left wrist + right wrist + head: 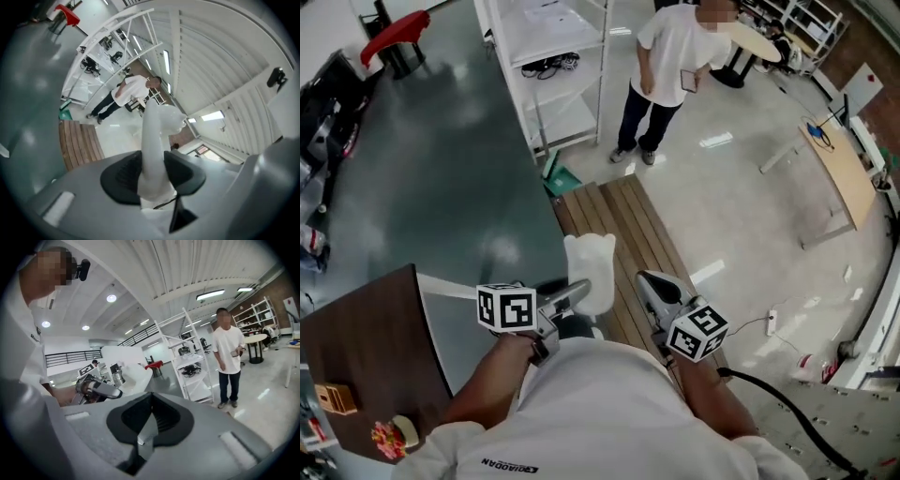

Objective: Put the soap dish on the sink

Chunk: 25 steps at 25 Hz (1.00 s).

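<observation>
Soap dish, white, hangs in the air in the left claw in the head view, above a slatted wooden floor strip. The right claw is just beside it, and no sink shows. In the left gripper view the pads clamp the soap dish on edge. In the right gripper view the jaws meet with nothing between them. This looks like the carrying step. Next, the sink must be found and the dish laid flat on its ledge before release.
</observation>
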{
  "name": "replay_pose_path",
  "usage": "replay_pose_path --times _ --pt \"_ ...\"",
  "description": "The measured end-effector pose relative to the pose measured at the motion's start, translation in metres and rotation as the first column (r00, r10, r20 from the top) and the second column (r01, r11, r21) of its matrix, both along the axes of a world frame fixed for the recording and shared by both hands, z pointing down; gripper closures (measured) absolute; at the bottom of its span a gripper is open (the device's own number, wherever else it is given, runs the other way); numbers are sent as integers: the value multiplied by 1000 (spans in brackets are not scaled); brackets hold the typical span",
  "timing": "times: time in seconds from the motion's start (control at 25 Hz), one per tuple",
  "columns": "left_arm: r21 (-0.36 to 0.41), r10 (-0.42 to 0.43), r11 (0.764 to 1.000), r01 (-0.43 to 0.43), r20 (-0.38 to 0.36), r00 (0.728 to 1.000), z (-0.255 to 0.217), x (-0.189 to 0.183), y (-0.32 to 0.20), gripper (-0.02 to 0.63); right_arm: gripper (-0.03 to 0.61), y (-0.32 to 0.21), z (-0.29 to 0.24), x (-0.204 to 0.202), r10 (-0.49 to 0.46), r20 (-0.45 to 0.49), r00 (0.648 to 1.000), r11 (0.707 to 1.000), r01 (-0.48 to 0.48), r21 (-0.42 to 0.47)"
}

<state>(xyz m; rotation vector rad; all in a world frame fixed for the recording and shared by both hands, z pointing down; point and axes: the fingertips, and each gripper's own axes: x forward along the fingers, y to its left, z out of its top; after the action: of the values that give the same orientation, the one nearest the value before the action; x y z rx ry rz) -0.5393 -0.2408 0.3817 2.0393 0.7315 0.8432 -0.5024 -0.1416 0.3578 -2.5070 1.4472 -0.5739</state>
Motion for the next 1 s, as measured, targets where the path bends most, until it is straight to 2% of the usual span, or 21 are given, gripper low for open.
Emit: replay_pose_path --times 0.12,0.24,0.48,0.6,0.68,0.84,1.0 --pt "-11 98 995 -98 1 995 -8 20 23 451 577 29 -6 11 107 6 994 994 -106 -3" --pt "-4 195 981 -195 0 981 -15 44 39 451 577 49 -17 30 205 -3 979 979 -205 0" --pt "-12 334 943 -334 24 942 -20 101 53 451 577 71 -23 67 364 27 931 931 -363 -25" --pt "-20 405 914 -404 16 914 -17 126 57 451 577 77 -22 82 433 17 901 901 -432 -43" --pt "-15 433 901 -433 13 901 -14 137 59 452 577 80 -23 86 465 11 885 884 -465 -45" --pt "-36 451 892 -450 32 892 -6 147 68 453 577 88 -20 85 497 20 868 866 -495 -68" --pt "-43 502 865 -501 62 862 2 155 87 453 577 105 -15 89 546 36 837 837 -543 -72"
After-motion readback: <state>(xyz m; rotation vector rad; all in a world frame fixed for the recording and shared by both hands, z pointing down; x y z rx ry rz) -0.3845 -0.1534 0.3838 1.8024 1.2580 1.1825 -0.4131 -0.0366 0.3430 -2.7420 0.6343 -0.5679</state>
